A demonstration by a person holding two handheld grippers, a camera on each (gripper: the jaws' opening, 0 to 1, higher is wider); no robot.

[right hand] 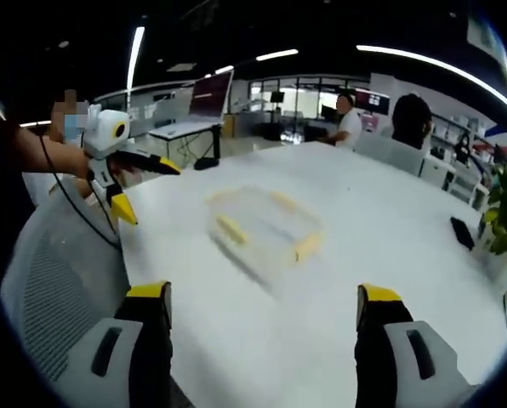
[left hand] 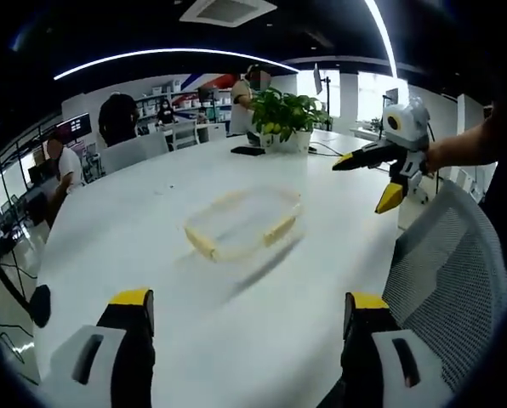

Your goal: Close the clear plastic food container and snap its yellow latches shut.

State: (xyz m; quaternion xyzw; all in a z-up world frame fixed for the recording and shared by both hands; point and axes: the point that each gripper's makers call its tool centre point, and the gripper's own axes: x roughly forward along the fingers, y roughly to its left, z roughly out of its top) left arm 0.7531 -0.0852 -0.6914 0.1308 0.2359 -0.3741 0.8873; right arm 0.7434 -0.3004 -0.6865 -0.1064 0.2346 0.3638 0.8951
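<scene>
The clear container (left hand: 243, 223) sat mid-counter (left hand: 151, 204), well apart from both tongs. The left tongs (left hand: 247, 306) and right tongs (right hand: 262, 299) were spread wide, grasping nothing. Blur hid the yellow latches' (right hand: 231, 228) state; the work looked hardly begun.

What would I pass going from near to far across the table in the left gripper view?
Left gripper, open → clear container with yellow latches → dark flat object → potted plant at the table's far edge.
</scene>
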